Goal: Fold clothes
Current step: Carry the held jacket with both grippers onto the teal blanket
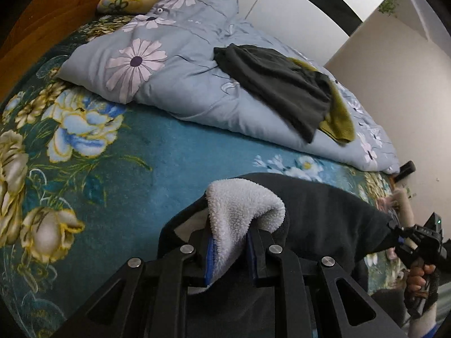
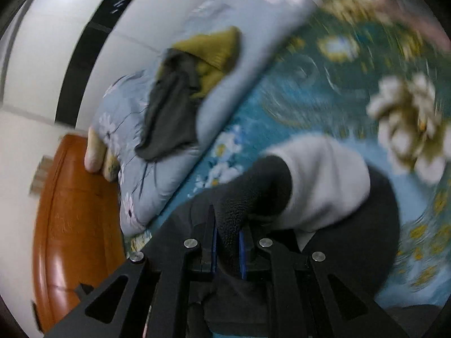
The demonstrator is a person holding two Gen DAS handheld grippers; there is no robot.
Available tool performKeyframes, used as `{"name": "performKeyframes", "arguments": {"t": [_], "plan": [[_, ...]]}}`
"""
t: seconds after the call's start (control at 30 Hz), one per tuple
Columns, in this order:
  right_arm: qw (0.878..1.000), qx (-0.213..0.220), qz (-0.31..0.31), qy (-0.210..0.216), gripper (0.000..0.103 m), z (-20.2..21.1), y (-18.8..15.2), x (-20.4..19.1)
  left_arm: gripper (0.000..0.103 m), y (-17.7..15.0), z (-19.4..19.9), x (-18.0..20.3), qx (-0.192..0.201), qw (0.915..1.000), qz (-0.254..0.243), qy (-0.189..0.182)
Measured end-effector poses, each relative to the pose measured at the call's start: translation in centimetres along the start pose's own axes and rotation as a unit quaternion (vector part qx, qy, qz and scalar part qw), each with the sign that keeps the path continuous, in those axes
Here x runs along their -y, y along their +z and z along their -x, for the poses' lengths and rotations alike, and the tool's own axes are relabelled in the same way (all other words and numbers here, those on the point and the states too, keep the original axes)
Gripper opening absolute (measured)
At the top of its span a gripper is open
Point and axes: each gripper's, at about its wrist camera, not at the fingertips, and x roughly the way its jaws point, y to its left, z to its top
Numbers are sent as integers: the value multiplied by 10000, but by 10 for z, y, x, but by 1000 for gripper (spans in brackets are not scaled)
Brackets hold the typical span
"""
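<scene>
At the bottom centre of the left wrist view, the left gripper [image 1: 229, 249] is seen closed on a fold of the dark fleece-lined garment [image 1: 324, 214], with the pale lining [image 1: 242, 208] bulging up between its jaws. In the right wrist view, again at the bottom centre, the right gripper [image 2: 228, 249] is pinched almost fully together on a dark edge of the same garment [image 2: 375, 211]; this picture is blurred, so finer details cannot be told. The right gripper is also seen at the lower right edge of the left view, held by a hand [image 1: 420, 278], and the cloth is stretched between the two grippers.

The garment lies over the teal flowered blanket [image 1: 169, 155], in the lower middle of both pictures. The step in hand is judged to be the spreading of the garment flat on the blanket. To do it well, both grips should be kept firm, the held edge should be kept taut and level, and the lining should be turned under so that no bulge is left.

Farther away, in the upper centre of the left view, a grey garment [image 1: 279, 84] and an olive garment [image 1: 338, 118] are lying on the pale blue quilt [image 1: 174, 84], probably waiting for folding.
</scene>
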Motion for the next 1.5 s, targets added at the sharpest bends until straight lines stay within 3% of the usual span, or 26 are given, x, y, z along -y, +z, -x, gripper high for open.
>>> {"name": "performKeyframes", "arguments": {"t": [0.17,0.27,0.43,0.6,0.77,0.87,0.93,1.03,1.1,1.23,1.33,1.5], "plan": [[9998,29,79,-206,12,-15,32,-8,20,46,-20,6,51,9997,-205,130],[9995,67,222,-235,12,-26,55,-23,20,70,-52,6,-64,9993,-307,208],[9973,-39,237,-701,13,-61,66,-16,20,80,-113,-17,-531,9971,179,522],[9952,-177,19,-962,16,-90,65,4,20,80,-138,-41,-759,9934,589,622],[9947,-194,95,-1001,18,-91,67,6,21,78,-127,-45,-736,9947,627,344],[9961,-69,62,-876,35,-79,63,3,33,69,-104,-49,-552,9946,822,300],[9970,102,12,-769,45,-65,57,2,49,62,-85,-57,-359,9930,1075,321],[9975,388,-181,-567,46,-41,43,5,50,49,-57,-73,-31,9869,1604,197],[9984,289,-246,-417,46,-37,30,8,50,38,-40,-74,32,9853,1706,-6],[9993,-79,-273,-257,46,-45,7,13,50,16,-39,-42,-480,9896,1219,-599],[9982,-266,-431,-320,46,-61,-1,20,51,-10,-55,-8,-1036,9852,931,-994],[9952,-549,-659,-466,46,-86,-7,26,51,-36,-102,20,-1562,9810,859,-762]]}}
